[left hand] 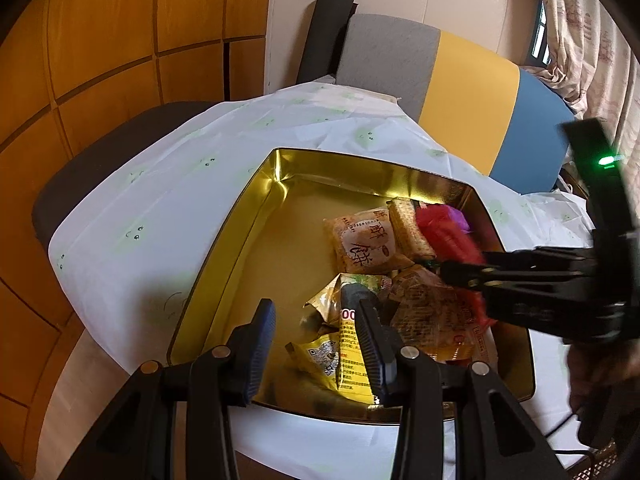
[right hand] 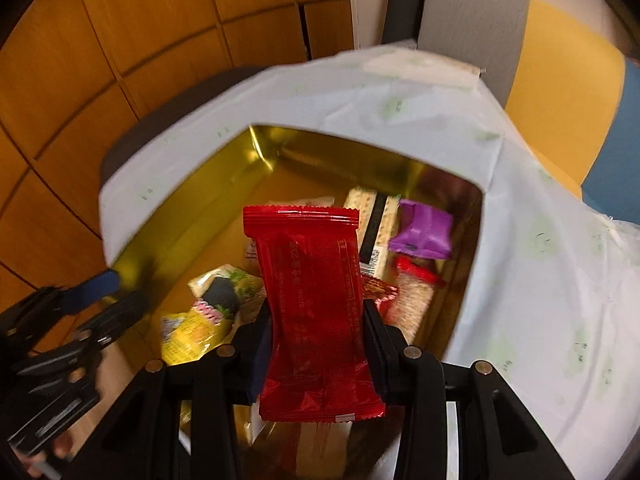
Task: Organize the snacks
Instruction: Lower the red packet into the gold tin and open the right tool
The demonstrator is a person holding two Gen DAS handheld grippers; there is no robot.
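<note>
A gold tin box (left hand: 256,216) sits on a white tablecloth (left hand: 180,184) and holds several wrapped snacks. My right gripper (right hand: 318,332) is shut on a red snack packet (right hand: 312,300) and holds it upright over the box; it enters the left wrist view from the right (left hand: 452,270), with the red packet (left hand: 444,236) blurred at its tip. My left gripper (left hand: 316,340) is open and empty over the box's near left part, beside a yellow packet (left hand: 352,360). It shows at the lower left of the right wrist view (right hand: 100,300).
In the box lie an orange pastry packet (left hand: 362,246), a cracker pack (left hand: 410,230) and a purple packet (right hand: 424,234). A grey, yellow and blue cushion (left hand: 472,92) stands behind the table. Wooden panels (left hand: 100,60) are at the left, a curtain (left hand: 580,32) at the right.
</note>
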